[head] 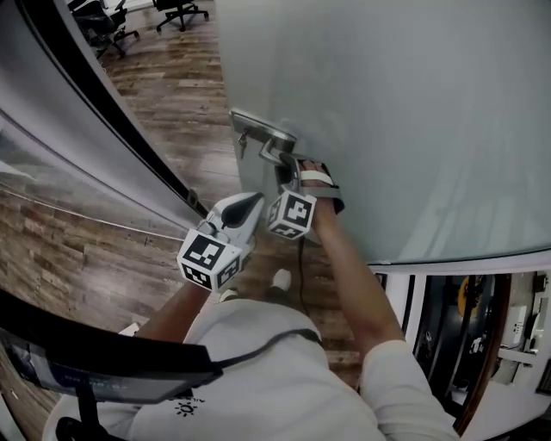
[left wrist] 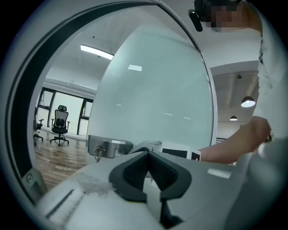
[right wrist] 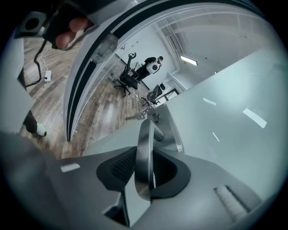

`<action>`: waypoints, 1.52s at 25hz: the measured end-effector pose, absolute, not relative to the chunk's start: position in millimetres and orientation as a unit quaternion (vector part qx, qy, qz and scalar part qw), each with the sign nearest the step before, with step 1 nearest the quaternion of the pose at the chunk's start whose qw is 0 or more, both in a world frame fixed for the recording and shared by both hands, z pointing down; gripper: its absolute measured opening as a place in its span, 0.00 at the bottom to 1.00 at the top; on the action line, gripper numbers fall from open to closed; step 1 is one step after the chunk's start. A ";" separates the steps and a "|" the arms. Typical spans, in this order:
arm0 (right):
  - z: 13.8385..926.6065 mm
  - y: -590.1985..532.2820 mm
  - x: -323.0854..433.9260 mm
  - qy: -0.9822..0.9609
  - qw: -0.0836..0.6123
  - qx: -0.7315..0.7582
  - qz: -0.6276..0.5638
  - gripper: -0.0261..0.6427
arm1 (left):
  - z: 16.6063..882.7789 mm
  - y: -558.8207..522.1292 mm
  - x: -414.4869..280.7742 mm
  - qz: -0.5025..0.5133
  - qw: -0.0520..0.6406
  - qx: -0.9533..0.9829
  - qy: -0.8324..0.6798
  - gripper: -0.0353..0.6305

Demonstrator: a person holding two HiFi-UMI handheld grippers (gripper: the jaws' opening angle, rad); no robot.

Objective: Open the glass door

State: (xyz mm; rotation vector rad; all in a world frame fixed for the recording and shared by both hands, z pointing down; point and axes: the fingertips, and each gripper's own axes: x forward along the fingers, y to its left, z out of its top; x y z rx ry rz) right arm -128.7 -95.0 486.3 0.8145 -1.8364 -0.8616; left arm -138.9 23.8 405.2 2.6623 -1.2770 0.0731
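Observation:
The frosted glass door (head: pixel 413 112) carries a metal lock plate (head: pixel 254 127) with a lever handle (head: pixel 277 148). My right gripper (head: pixel 288 172) reaches up to that lever. In the right gripper view the lever handle (right wrist: pixel 146 134) stands on edge between the two dark pads, and the right gripper (right wrist: pixel 144 167) is shut on it. Keys (right wrist: pixel 135 117) hang from the lock beyond. My left gripper (head: pixel 250 207) hovers just left of and below the handle. The left gripper (left wrist: pixel 147 156) is shut with nothing between its pads, pointing at the lock plate (left wrist: pixel 105 146).
A curved glass partition with a dark frame (head: pixel 112 129) runs along the left of the doorway. A wooden floor (head: pixel 181 95) stretches beyond, with office chairs (head: pixel 176 10) at the far end. A white cable (right wrist: pixel 40 63) lies on the floor.

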 end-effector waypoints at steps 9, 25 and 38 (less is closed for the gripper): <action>487.5 -128.1 -125.8 -0.770 0.434 0.327 -0.333 0.18 | 404.3 -17.2 -127.4 0.027 0.091 0.869 -0.485 0.06; 484.6 -197.9 -107.0 -0.781 0.413 0.364 -0.295 0.17 | 398.3 -64.7 -119.7 0.035 0.065 0.854 -0.515 0.06; 493.7 -310.9 -60.1 -0.784 0.411 0.391 -0.252 0.15 | 411.0 -217.8 -84.5 0.024 0.087 0.864 -0.495 0.06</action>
